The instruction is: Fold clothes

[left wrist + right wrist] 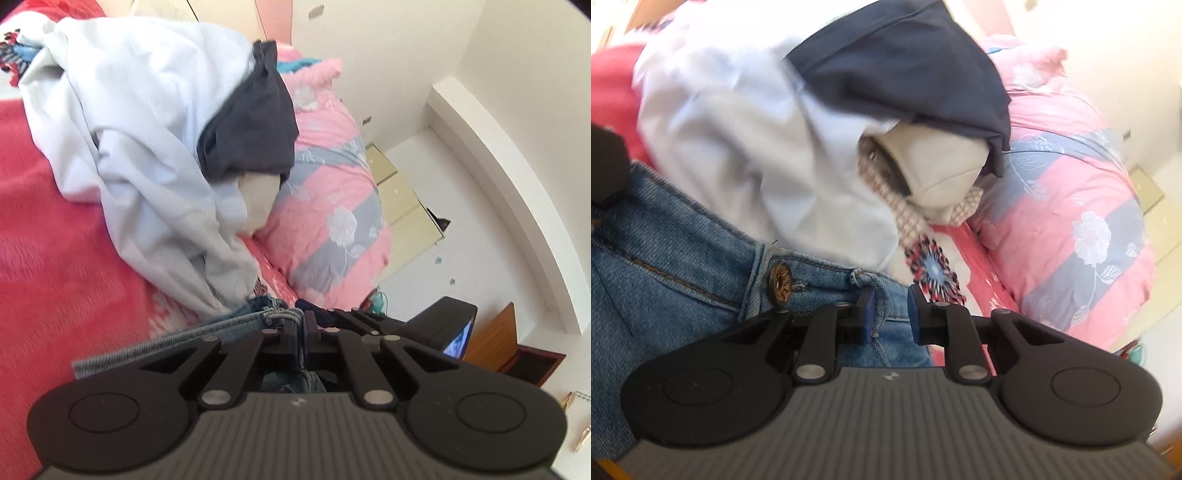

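Blue jeans lie across the red bedspread, their metal button facing up. My left gripper is shut on a bunched edge of the jeans, and a denim strip stretches left from its jaws. My right gripper holds the waistband by a belt loop, with denim filling the narrow gap between its blue pads. Behind lies a pile: a white garment, a navy garment and a beige piece.
A pink and grey floral quilt is bunched at the right of the bed. A checked knitted piece with a red and blue flower sticks out under the pile. Beyond the bed are pale floor tiles and a wooden cabinet.
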A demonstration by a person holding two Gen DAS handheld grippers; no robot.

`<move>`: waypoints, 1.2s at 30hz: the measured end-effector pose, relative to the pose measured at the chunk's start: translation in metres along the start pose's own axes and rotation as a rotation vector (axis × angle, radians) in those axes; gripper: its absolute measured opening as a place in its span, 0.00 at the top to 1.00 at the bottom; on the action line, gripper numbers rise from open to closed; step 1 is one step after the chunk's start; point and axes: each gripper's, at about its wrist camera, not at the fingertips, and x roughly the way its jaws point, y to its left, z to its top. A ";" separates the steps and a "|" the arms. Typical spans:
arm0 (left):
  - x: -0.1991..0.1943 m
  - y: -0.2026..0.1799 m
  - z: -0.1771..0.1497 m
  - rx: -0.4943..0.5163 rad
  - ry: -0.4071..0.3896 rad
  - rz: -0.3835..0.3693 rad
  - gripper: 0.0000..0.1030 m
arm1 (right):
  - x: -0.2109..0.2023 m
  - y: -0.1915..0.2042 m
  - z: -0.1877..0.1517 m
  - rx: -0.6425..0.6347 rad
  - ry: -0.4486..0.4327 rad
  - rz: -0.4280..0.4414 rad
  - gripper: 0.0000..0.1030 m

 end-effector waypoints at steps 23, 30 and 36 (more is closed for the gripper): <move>0.003 0.022 0.012 -0.019 0.210 0.094 0.65 | -0.133 -0.134 -0.067 0.990 0.105 0.190 0.67; -0.027 -0.017 0.017 0.036 0.261 0.043 0.50 | -0.360 -0.138 -0.207 1.610 -0.049 0.052 0.52; -0.053 -0.094 0.014 0.224 0.281 -0.003 0.49 | -0.479 -0.059 -0.300 1.901 -0.026 -0.140 0.51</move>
